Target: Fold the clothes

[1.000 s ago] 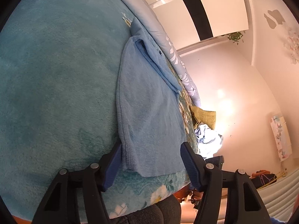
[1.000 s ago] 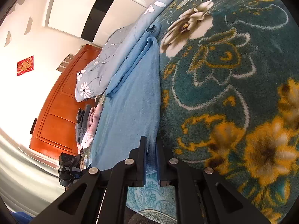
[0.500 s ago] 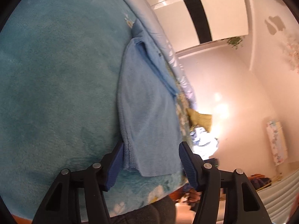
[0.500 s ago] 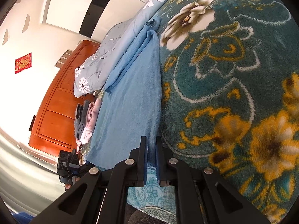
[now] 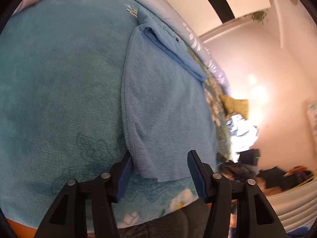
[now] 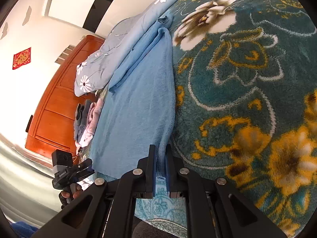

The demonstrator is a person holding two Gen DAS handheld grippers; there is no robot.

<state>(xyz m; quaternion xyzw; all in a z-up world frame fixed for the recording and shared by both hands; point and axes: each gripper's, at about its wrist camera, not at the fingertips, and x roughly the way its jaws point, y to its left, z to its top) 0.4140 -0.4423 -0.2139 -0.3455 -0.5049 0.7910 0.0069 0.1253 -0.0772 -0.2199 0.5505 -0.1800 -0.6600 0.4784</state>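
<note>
a: fig. 1, risk. the right gripper (image 6: pixel 160 164) has its jaws closed on the near corner of the blue towel (image 6: pixel 136 107); the left gripper (image 5: pixel 159 173) has its jaws spread wide, straddling the other near corner without pinching it. if the right side lifts alone, the towel would likely skew and the fold line drift.

b: and the left corner?

a: it is bunched into a small ridge (image 5: pixel 138 146) against the left pad. closing here may catch one layer only, or the fleece blanket (image 5: pixel 59 83) beneath.

b: fig. 2, room.

a: the towel lies lengthwise on the bed, its far end already doubled over (image 5: pixel 172 51), touching the floral quilt (image 6: pixel 118 45). open blanket lies to both sides (image 6: pixel 247 79); the bed's near edge is just below the grippers, so a backward pull could drag cloth off. a pile of clothes (image 6: pixel 87 119) sits well apart.
</note>
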